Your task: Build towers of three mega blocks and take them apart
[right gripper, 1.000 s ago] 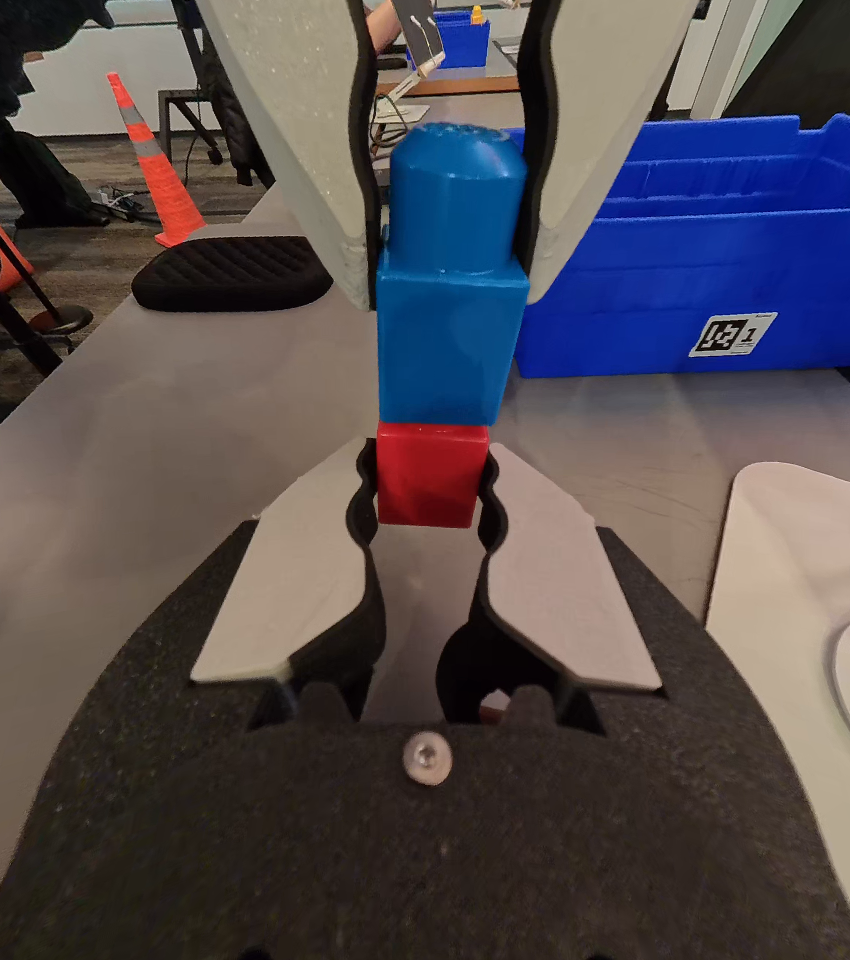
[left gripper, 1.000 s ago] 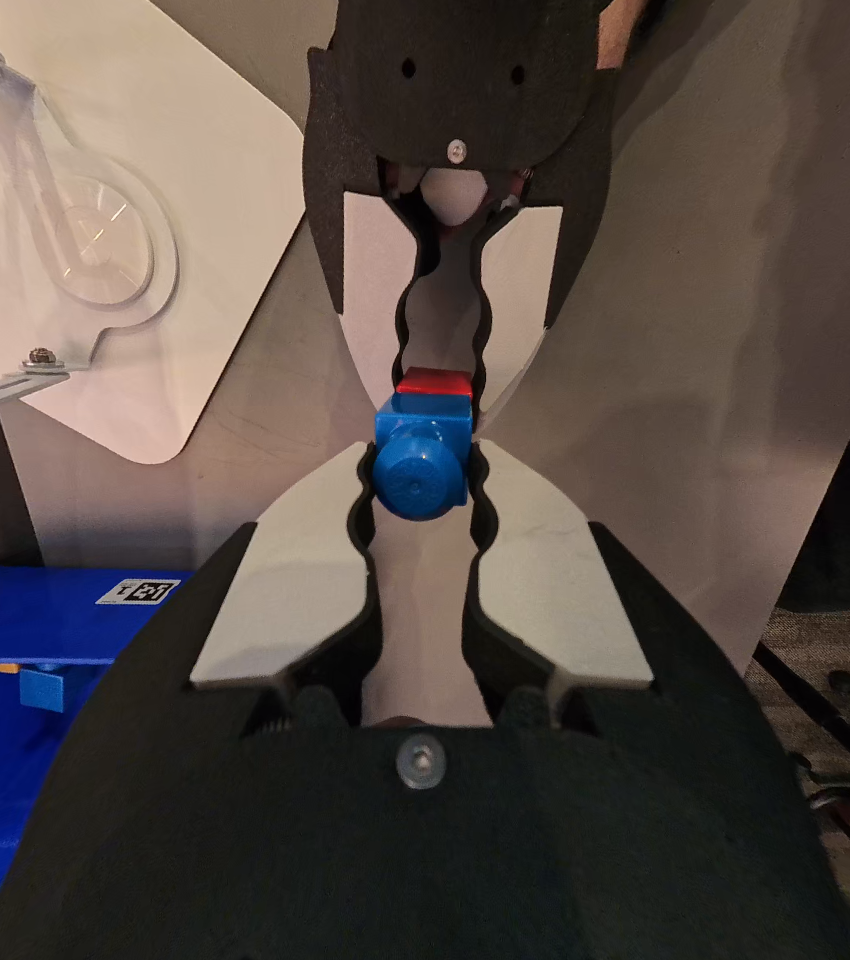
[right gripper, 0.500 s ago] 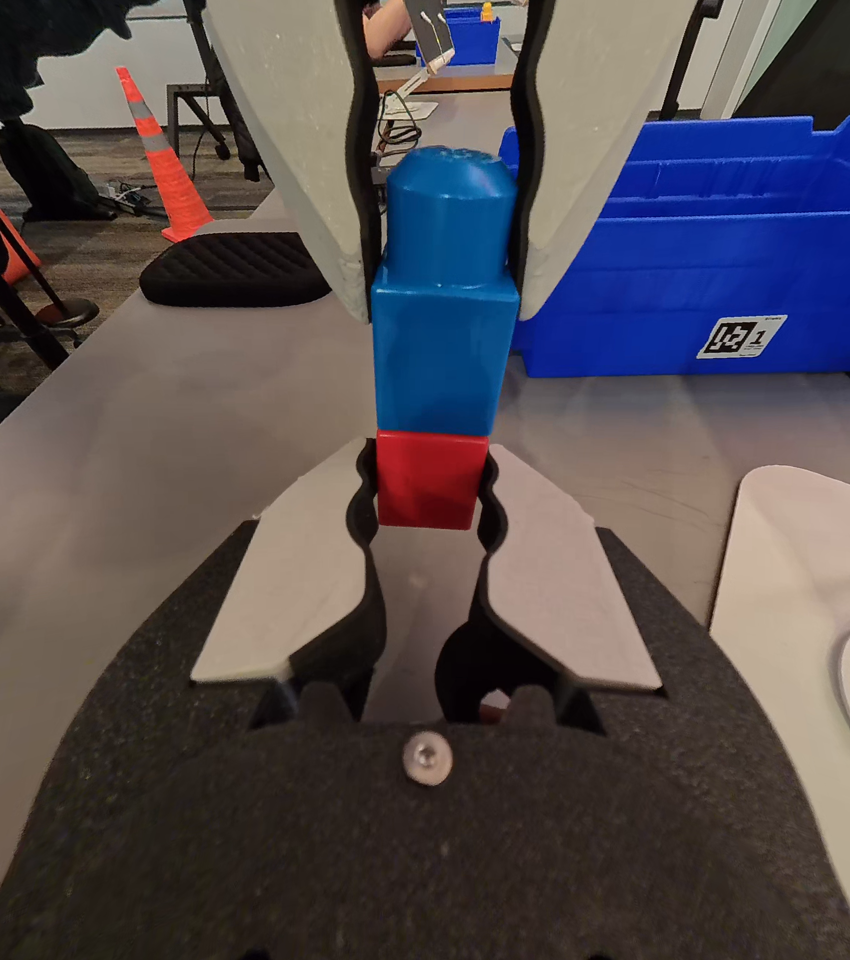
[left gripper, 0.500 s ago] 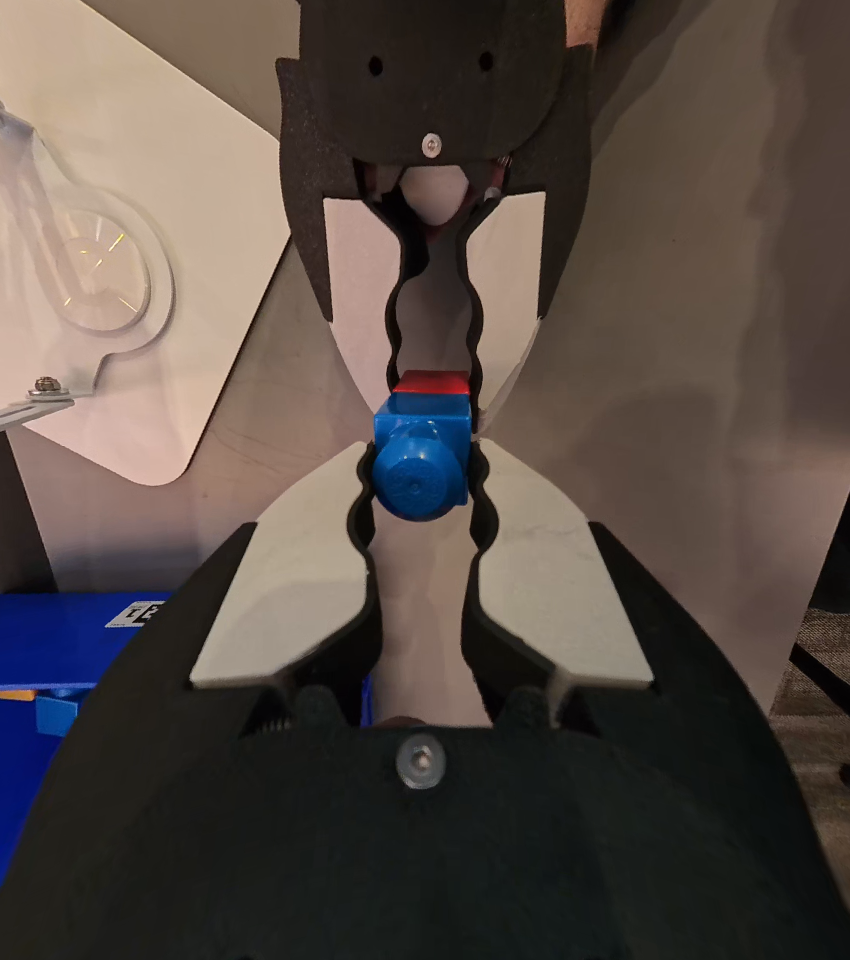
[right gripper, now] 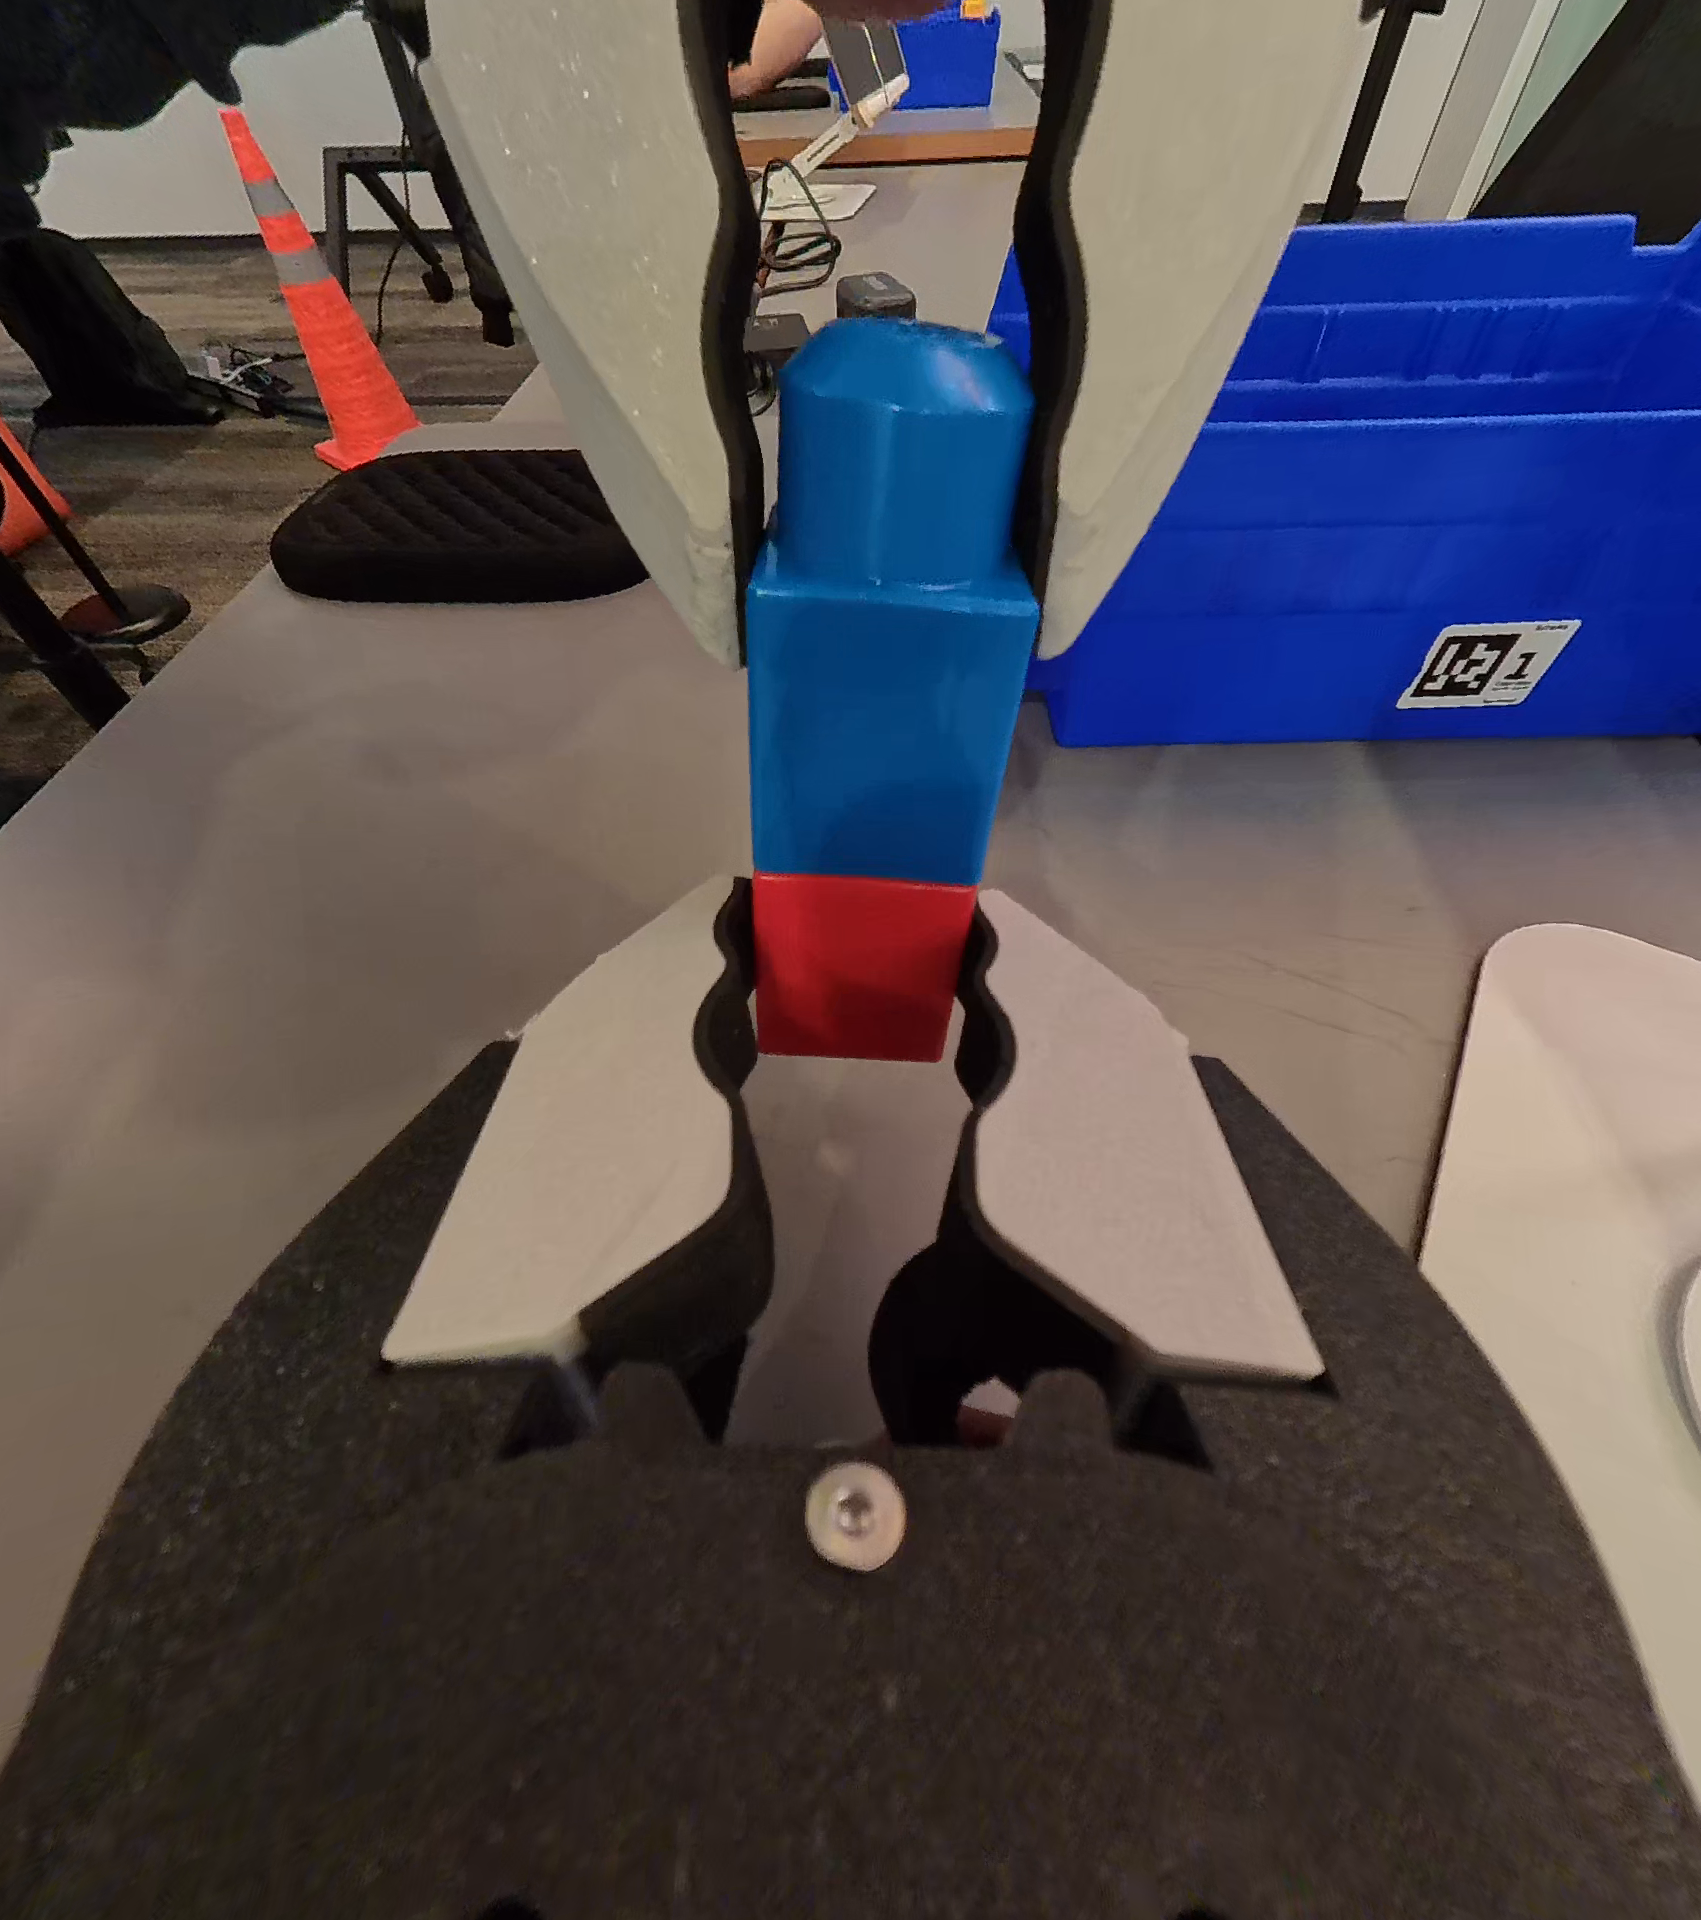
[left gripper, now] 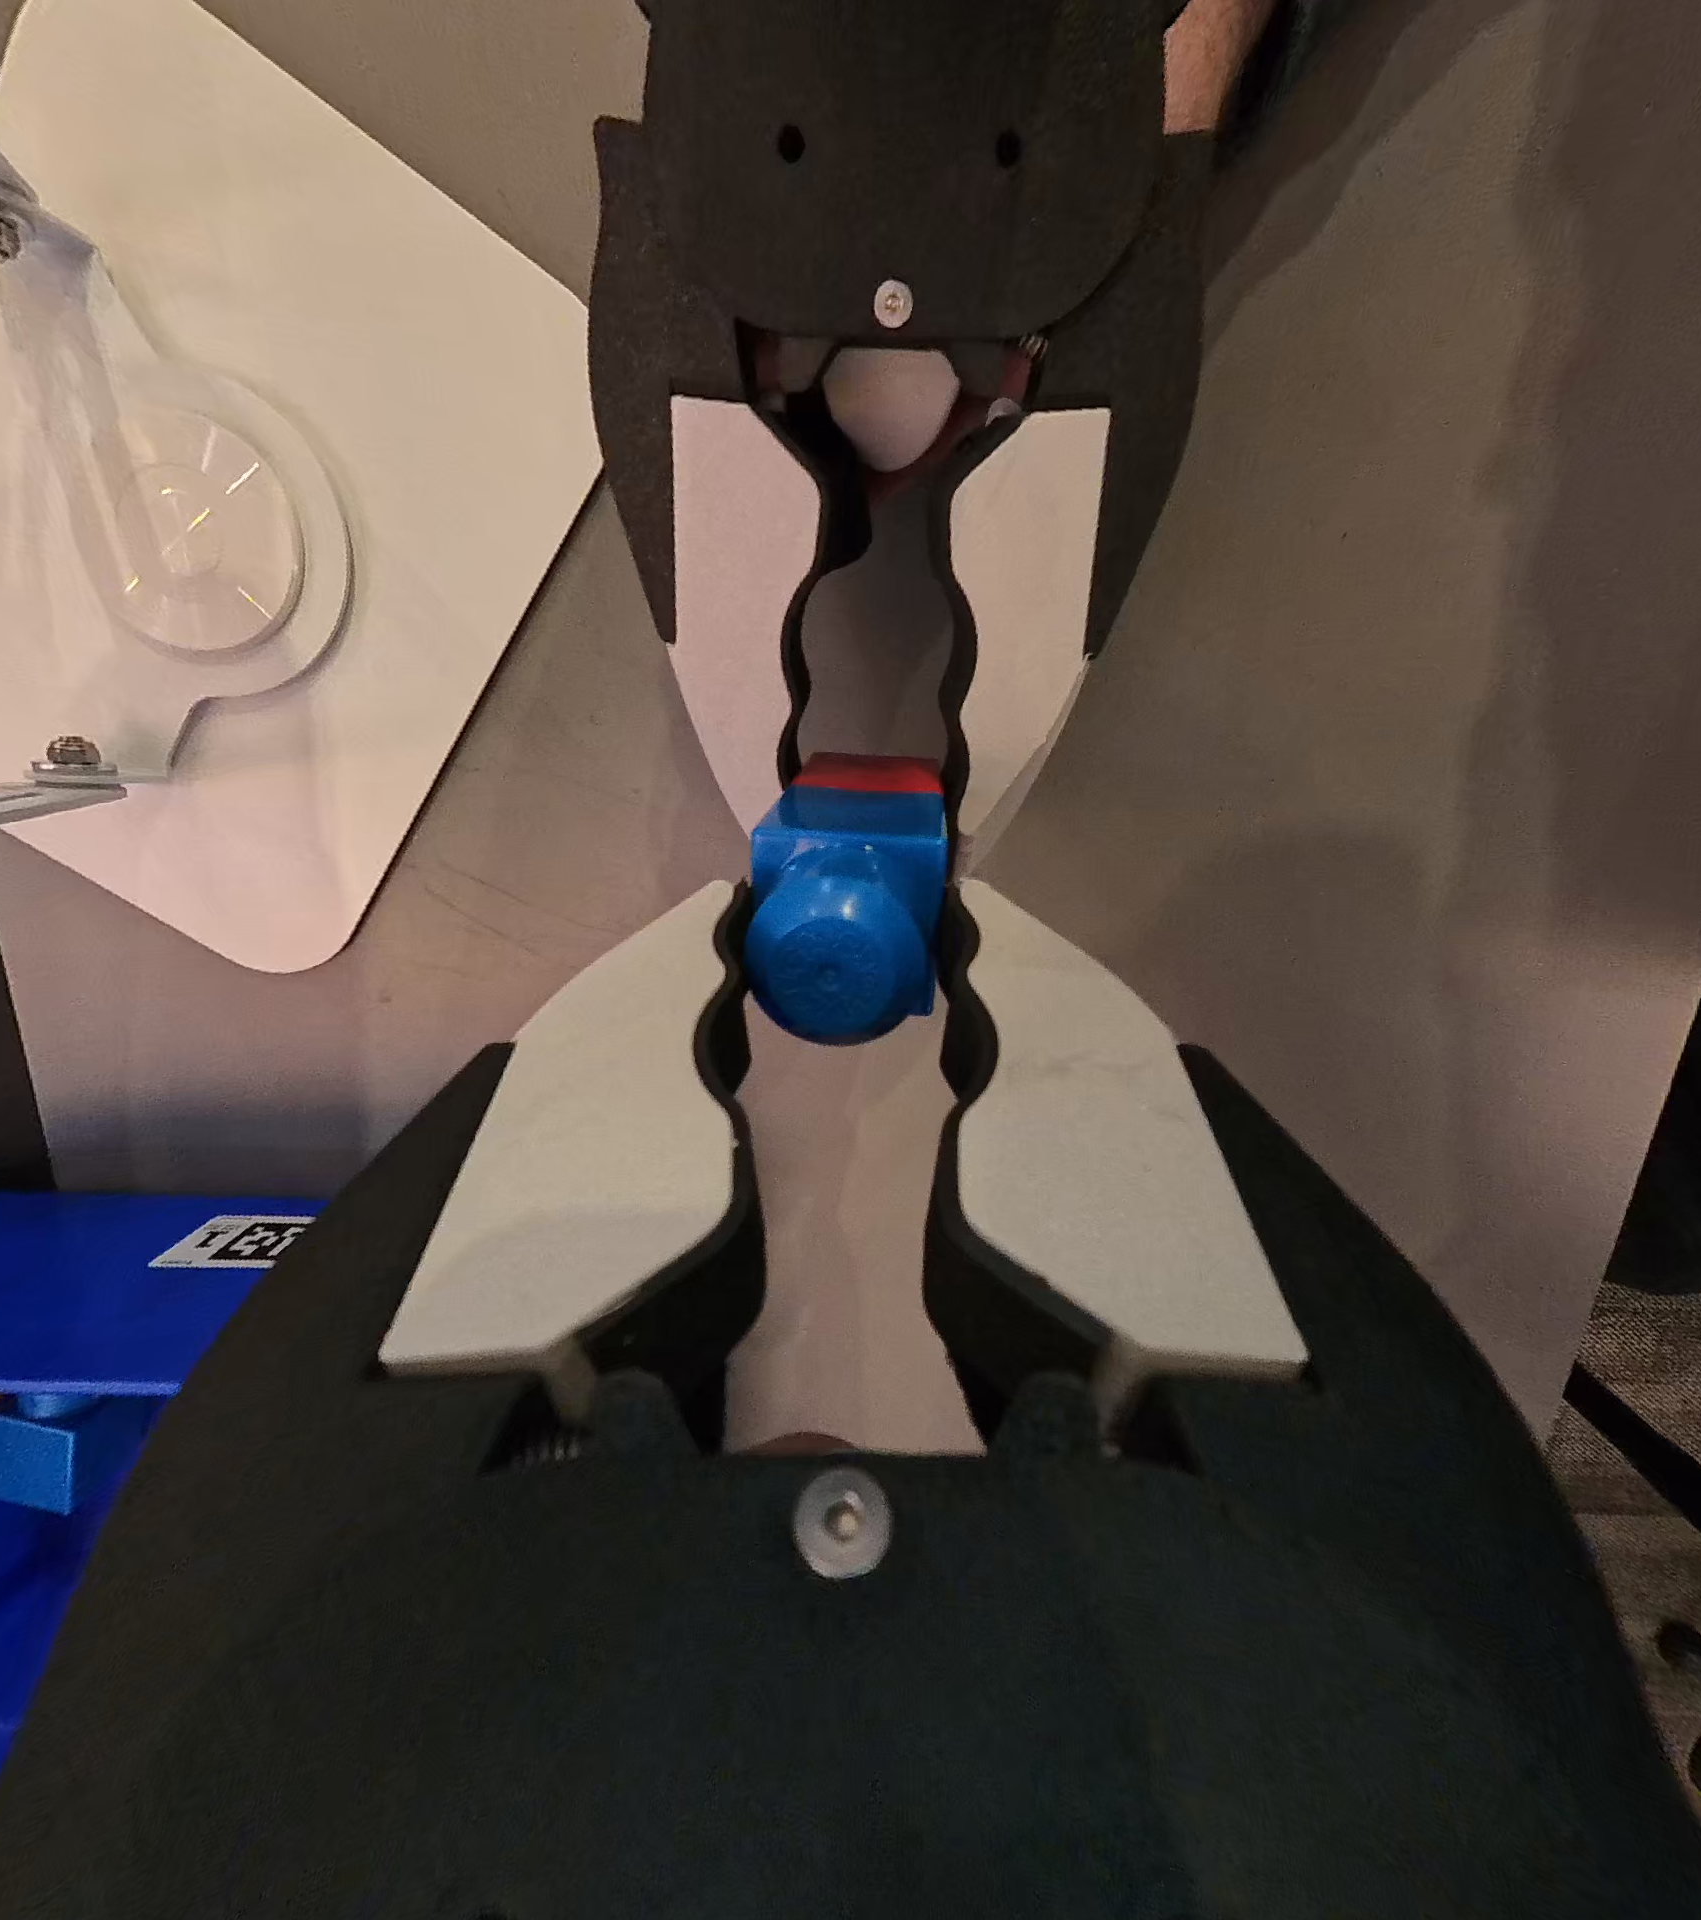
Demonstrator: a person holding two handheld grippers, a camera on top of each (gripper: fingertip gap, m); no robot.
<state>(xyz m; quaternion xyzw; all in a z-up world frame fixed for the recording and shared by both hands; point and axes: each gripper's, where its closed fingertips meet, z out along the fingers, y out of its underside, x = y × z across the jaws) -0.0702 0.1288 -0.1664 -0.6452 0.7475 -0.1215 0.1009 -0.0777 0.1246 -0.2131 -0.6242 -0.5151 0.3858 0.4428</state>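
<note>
Holding tight, the right hand-held gripper (right gripper: 856,971) has its two fingers pressed on the sides of a red block (right gripper: 856,966). The red block is the bottom of a small stack. A blue block (right gripper: 882,727) sits right on top of it, stuck to it. The blue block has a round knob on top.

Coming down from above, the left hand-held gripper (right gripper: 887,520) squeezes the blue block at its knob and top edge, one finger on each side. So both blocks are held up in the air, just over the grey desk (right gripper: 358,883), between the two hand-held grippers.

From the left wrist view you look down on the knob of the blue block (left gripper: 841,925), with a thin strip of the red block (left gripper: 861,776) past it. The left hand-held gripper (left gripper: 841,935) is shut on the blue block there, and the right hand-held gripper (left gripper: 867,769) points at it from the far side.

On the desk to the right lies a white board (right gripper: 1604,1091). Behind the stack stands a big blue bin (right gripper: 1448,520) with a small white sticker. Left of that rests a black pad (right gripper: 451,545). Far off on the floor stands an orange cone (right gripper: 316,312).
</note>
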